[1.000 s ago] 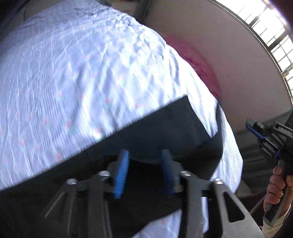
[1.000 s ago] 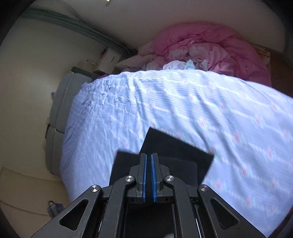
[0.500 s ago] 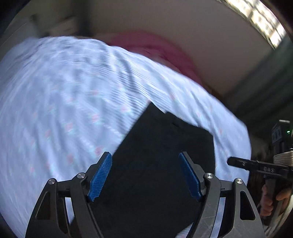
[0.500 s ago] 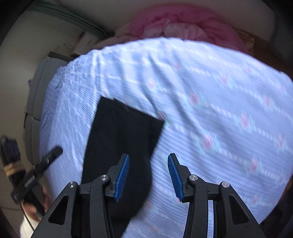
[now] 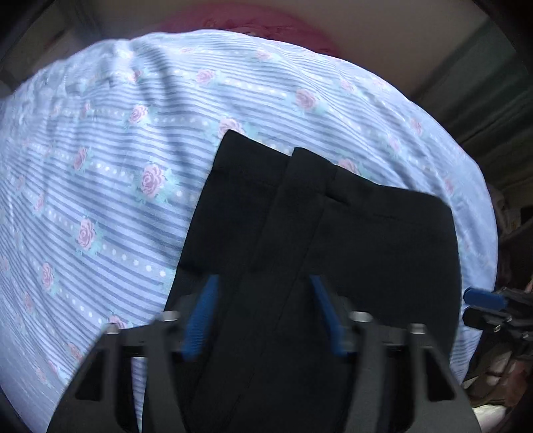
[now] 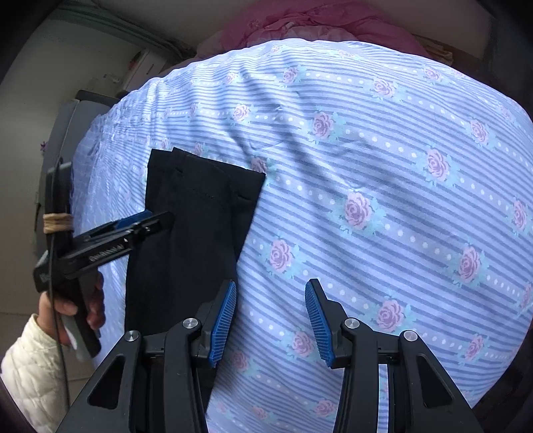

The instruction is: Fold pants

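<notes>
Black pants [image 5: 366, 249] lie folded into a long strip on the flowered blue bedsheet [image 5: 133, 166]. My left gripper [image 5: 263, 279] points steeply down over the strip's near part. Its jaws are closing with the dark cloth lying between and under the blue pads, which stand apart from it. In the right wrist view the pants [image 6: 200, 233] lie at the left, with the left gripper [image 6: 156, 216] reaching over their left edge. My right gripper [image 6: 269, 283] is open above the bare sheet, its left pad at the pants' right edge. The right gripper [image 5: 479, 299] shows at the far right of the left wrist view.
A pink duvet [image 6: 316, 20] is heaped at the bed's far end. A person's hand [image 6: 93, 299] in a white quilted sleeve [image 6: 26, 359] holds the left gripper's handle. Grey furniture [image 6: 63, 126] stands past the bed's left side. The sheet [image 6: 366, 166] has shallow wrinkles.
The left gripper dropped and rolled over the pants, opening wide and then narrowing. The right gripper went from shut to open and sank toward the sheet at the pants' right edge.
</notes>
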A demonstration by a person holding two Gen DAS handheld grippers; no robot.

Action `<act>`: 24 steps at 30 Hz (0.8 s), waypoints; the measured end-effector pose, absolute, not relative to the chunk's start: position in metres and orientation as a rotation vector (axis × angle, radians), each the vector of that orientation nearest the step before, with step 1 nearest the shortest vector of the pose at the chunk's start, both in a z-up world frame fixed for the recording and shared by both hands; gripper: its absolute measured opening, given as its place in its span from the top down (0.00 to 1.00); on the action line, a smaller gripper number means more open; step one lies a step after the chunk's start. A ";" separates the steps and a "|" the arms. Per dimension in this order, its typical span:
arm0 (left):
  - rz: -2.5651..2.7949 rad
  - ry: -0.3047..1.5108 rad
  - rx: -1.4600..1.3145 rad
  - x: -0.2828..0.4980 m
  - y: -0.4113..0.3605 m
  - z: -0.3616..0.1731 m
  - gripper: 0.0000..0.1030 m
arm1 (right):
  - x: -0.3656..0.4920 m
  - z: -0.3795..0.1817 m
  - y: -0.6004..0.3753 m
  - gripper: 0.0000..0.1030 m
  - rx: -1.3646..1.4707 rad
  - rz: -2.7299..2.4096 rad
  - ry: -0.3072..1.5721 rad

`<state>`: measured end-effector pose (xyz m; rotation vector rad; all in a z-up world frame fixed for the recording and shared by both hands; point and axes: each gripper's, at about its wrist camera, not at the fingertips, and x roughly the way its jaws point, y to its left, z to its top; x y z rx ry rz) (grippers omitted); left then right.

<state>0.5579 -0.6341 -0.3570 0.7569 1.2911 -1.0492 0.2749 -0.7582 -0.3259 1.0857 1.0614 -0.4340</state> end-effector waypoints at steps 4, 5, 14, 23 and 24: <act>-1.068 1.246 0.720 0.554 -0.625 -0.339 0.97 | 0.276 -0.325 -0.756 0.56 1.083 -0.412 1.058; -1.066 1.212 0.710 0.556 -0.621 -0.331 0.97 | 0.278 -0.323 -0.755 0.56 1.079 -0.408 1.056; -0.939 1.143 0.717 0.594 -0.593 -0.313 0.97 | 0.313 -0.317 -0.752 0.56 1.054 -0.345 1.004; -0.951 1.142 0.753 0.588 -0.604 -0.318 0.97 | 0.350 -0.346 -0.767 0.56 1.225 -0.251 0.949; -0.951 1.143 0.754 0.588 -0.605 -0.319 0.97 | 0.353 -0.350 -0.770 0.61 1.248 -0.243 0.938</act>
